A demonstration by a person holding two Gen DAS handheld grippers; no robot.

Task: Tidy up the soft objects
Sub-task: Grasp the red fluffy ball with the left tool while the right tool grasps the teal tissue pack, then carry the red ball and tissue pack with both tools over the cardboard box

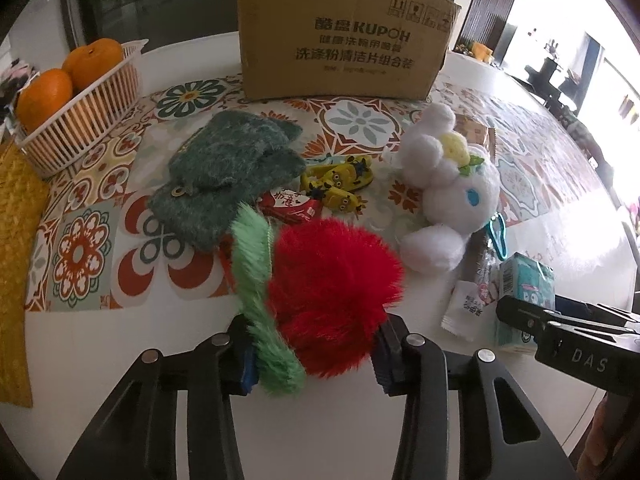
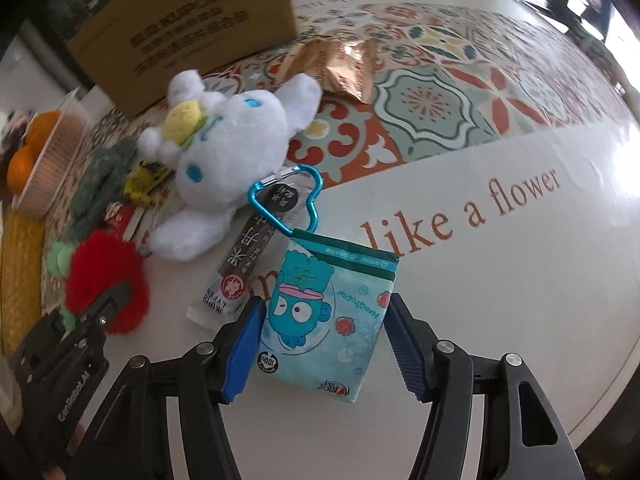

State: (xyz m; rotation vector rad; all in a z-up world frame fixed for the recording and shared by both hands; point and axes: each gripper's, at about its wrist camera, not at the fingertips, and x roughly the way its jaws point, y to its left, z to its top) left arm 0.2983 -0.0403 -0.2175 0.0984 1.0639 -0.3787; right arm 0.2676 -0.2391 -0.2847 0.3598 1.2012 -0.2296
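A fluffy red and green plush (image 1: 328, 288) lies on the table between the pads of my left gripper (image 1: 314, 356); both pads touch its fur. It also shows in the right wrist view (image 2: 106, 276). A white plush rabbit (image 1: 444, 184) (image 2: 224, 152) lies to its right. A dark green fuzzy item (image 1: 224, 172) lies behind it. My right gripper (image 2: 324, 352) is open around a teal cartoon pouch (image 2: 324, 320) with a blue carabiner (image 2: 288, 196); a gap shows at the right pad. A cardboard box (image 1: 344, 36) stands at the back.
A white basket (image 1: 80, 120) with oranges sits at the back left. Yellow toy figures (image 1: 340, 184), a red packet (image 1: 288, 208), a snack stick packet (image 2: 244, 256) and a gold foil bag (image 2: 340, 68) lie on the patterned mat (image 1: 80, 248). A yellow woven mat (image 1: 16, 240) is at left.
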